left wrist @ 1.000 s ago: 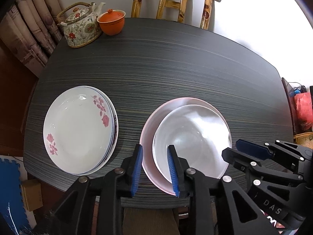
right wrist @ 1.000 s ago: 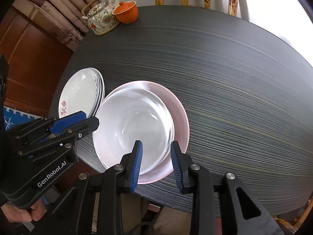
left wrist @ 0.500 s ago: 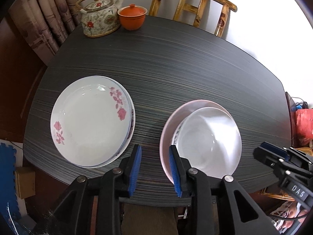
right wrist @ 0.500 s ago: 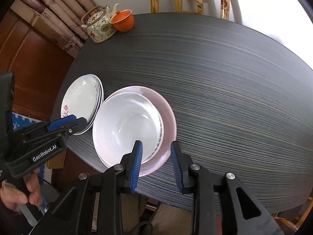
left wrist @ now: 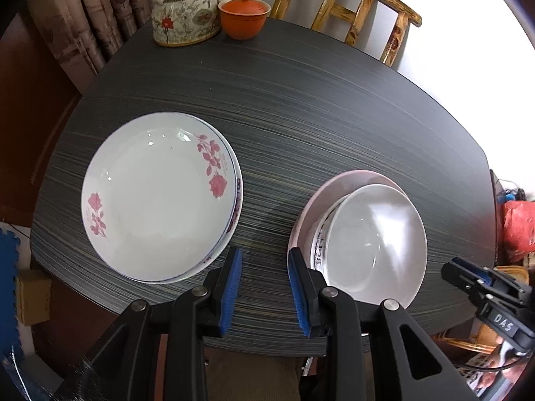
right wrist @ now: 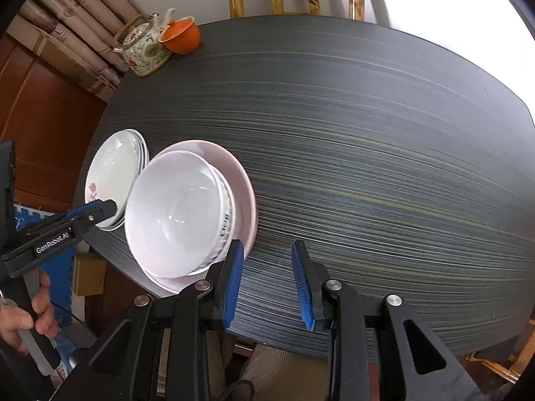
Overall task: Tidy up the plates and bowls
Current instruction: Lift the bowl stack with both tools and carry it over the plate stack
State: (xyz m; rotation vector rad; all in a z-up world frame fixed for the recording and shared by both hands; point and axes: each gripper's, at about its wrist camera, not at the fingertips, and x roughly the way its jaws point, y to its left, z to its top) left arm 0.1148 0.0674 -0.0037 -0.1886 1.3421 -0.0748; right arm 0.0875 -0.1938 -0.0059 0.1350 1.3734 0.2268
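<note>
Dark striped table [left wrist: 301, 107], near edge at bottom of both views. Left gripper [left wrist: 264, 287] pointing steeply down over bare table, blue pads apart, nothing between them; gap sits between the two dish groups. Stack of rose-patterned plates [left wrist: 157, 197] just left of it, near the table's left edge, top plate empty, blue-rimmed plate edges showing underneath. Pink plate [left wrist: 337, 187] just right of it, carrying stacked white bowls [left wrist: 378, 244]; blue-printed rim of a lower bowl visible under the top one; bowls sit off-centre toward the near rim. Right gripper [right wrist: 267, 284] also aimed down at bare table, pads apart, empty; its left pad just beside the pink plate's [right wrist: 244, 180] near-right rim, contact unclear. Plate stack [right wrist: 113, 173] and bowls [right wrist: 177, 214] appear close in right view, touching or not unclear. Left gripper's tip [right wrist: 100, 210] overlaps the plate stack there; hand [right wrist: 23, 317] on its handle at lower left. Far corner: floral teapot [left wrist: 184, 10] and orange lidded cup [left wrist: 244, 16], side by side, well apart from the dishes. Wooden chair [left wrist: 351, 6] behind far edge, curtain [left wrist: 83, 16] left. Rest of table surface bare.
</note>
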